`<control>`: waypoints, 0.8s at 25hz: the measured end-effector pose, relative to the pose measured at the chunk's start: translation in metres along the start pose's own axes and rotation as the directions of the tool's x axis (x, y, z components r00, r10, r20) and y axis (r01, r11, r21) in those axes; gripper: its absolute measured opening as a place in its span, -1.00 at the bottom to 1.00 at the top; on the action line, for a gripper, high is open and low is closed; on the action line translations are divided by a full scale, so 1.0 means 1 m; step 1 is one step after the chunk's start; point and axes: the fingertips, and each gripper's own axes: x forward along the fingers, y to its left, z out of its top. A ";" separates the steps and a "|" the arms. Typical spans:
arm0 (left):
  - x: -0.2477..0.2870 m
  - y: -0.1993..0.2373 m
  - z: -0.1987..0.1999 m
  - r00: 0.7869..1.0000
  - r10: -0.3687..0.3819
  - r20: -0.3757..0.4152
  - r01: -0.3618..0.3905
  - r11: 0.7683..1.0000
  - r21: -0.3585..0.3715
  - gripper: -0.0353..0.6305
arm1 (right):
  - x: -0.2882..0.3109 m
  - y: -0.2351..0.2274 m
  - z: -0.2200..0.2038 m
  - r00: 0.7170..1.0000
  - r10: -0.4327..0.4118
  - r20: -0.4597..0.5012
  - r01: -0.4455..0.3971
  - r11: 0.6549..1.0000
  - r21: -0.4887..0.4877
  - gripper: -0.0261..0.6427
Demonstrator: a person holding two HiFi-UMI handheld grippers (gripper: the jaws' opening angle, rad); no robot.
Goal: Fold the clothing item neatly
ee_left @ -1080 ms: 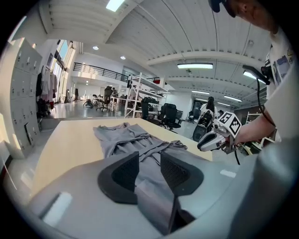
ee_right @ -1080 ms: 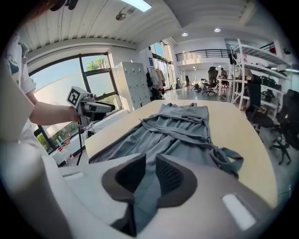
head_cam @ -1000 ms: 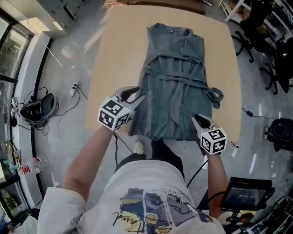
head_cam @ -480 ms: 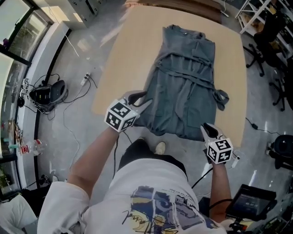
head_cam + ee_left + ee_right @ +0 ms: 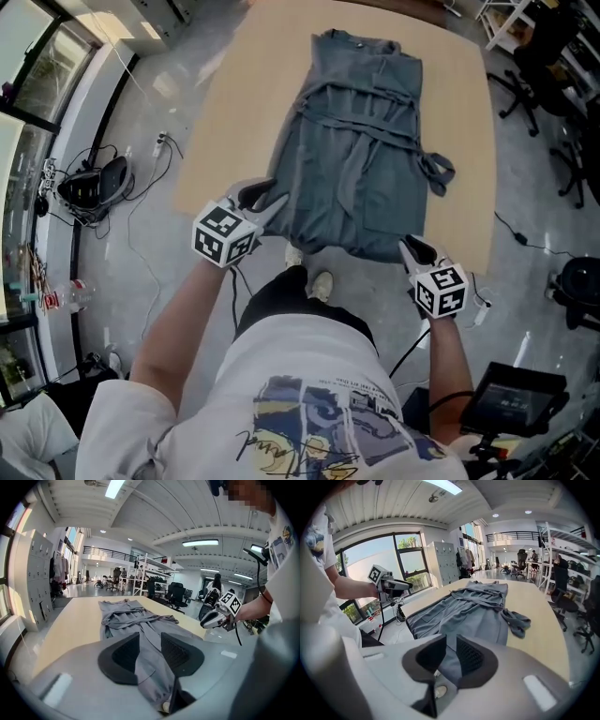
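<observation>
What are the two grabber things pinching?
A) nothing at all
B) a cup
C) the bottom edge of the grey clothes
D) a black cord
C: grey cloth sits between the jaws of the left gripper and of the right gripper, each at a near corner of the grey garment spread on the table.

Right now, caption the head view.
Left tool and right tool each grip a near corner of the grey garment.
</observation>
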 end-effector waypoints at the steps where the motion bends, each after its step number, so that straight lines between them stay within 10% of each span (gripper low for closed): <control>1: 0.001 -0.003 -0.002 1.000 -0.001 -0.003 0.001 1.000 0.001 -0.44 | 0.000 0.000 -0.003 1.000 0.002 0.001 -0.002 1.000 0.005 -0.75; 20: -0.013 -0.033 -0.158 0.969 -0.033 -0.246 0.004 0.993 -0.117 -0.44 | 0.004 -0.004 -0.139 0.985 0.018 -0.170 0.012 0.985 0.171 -0.57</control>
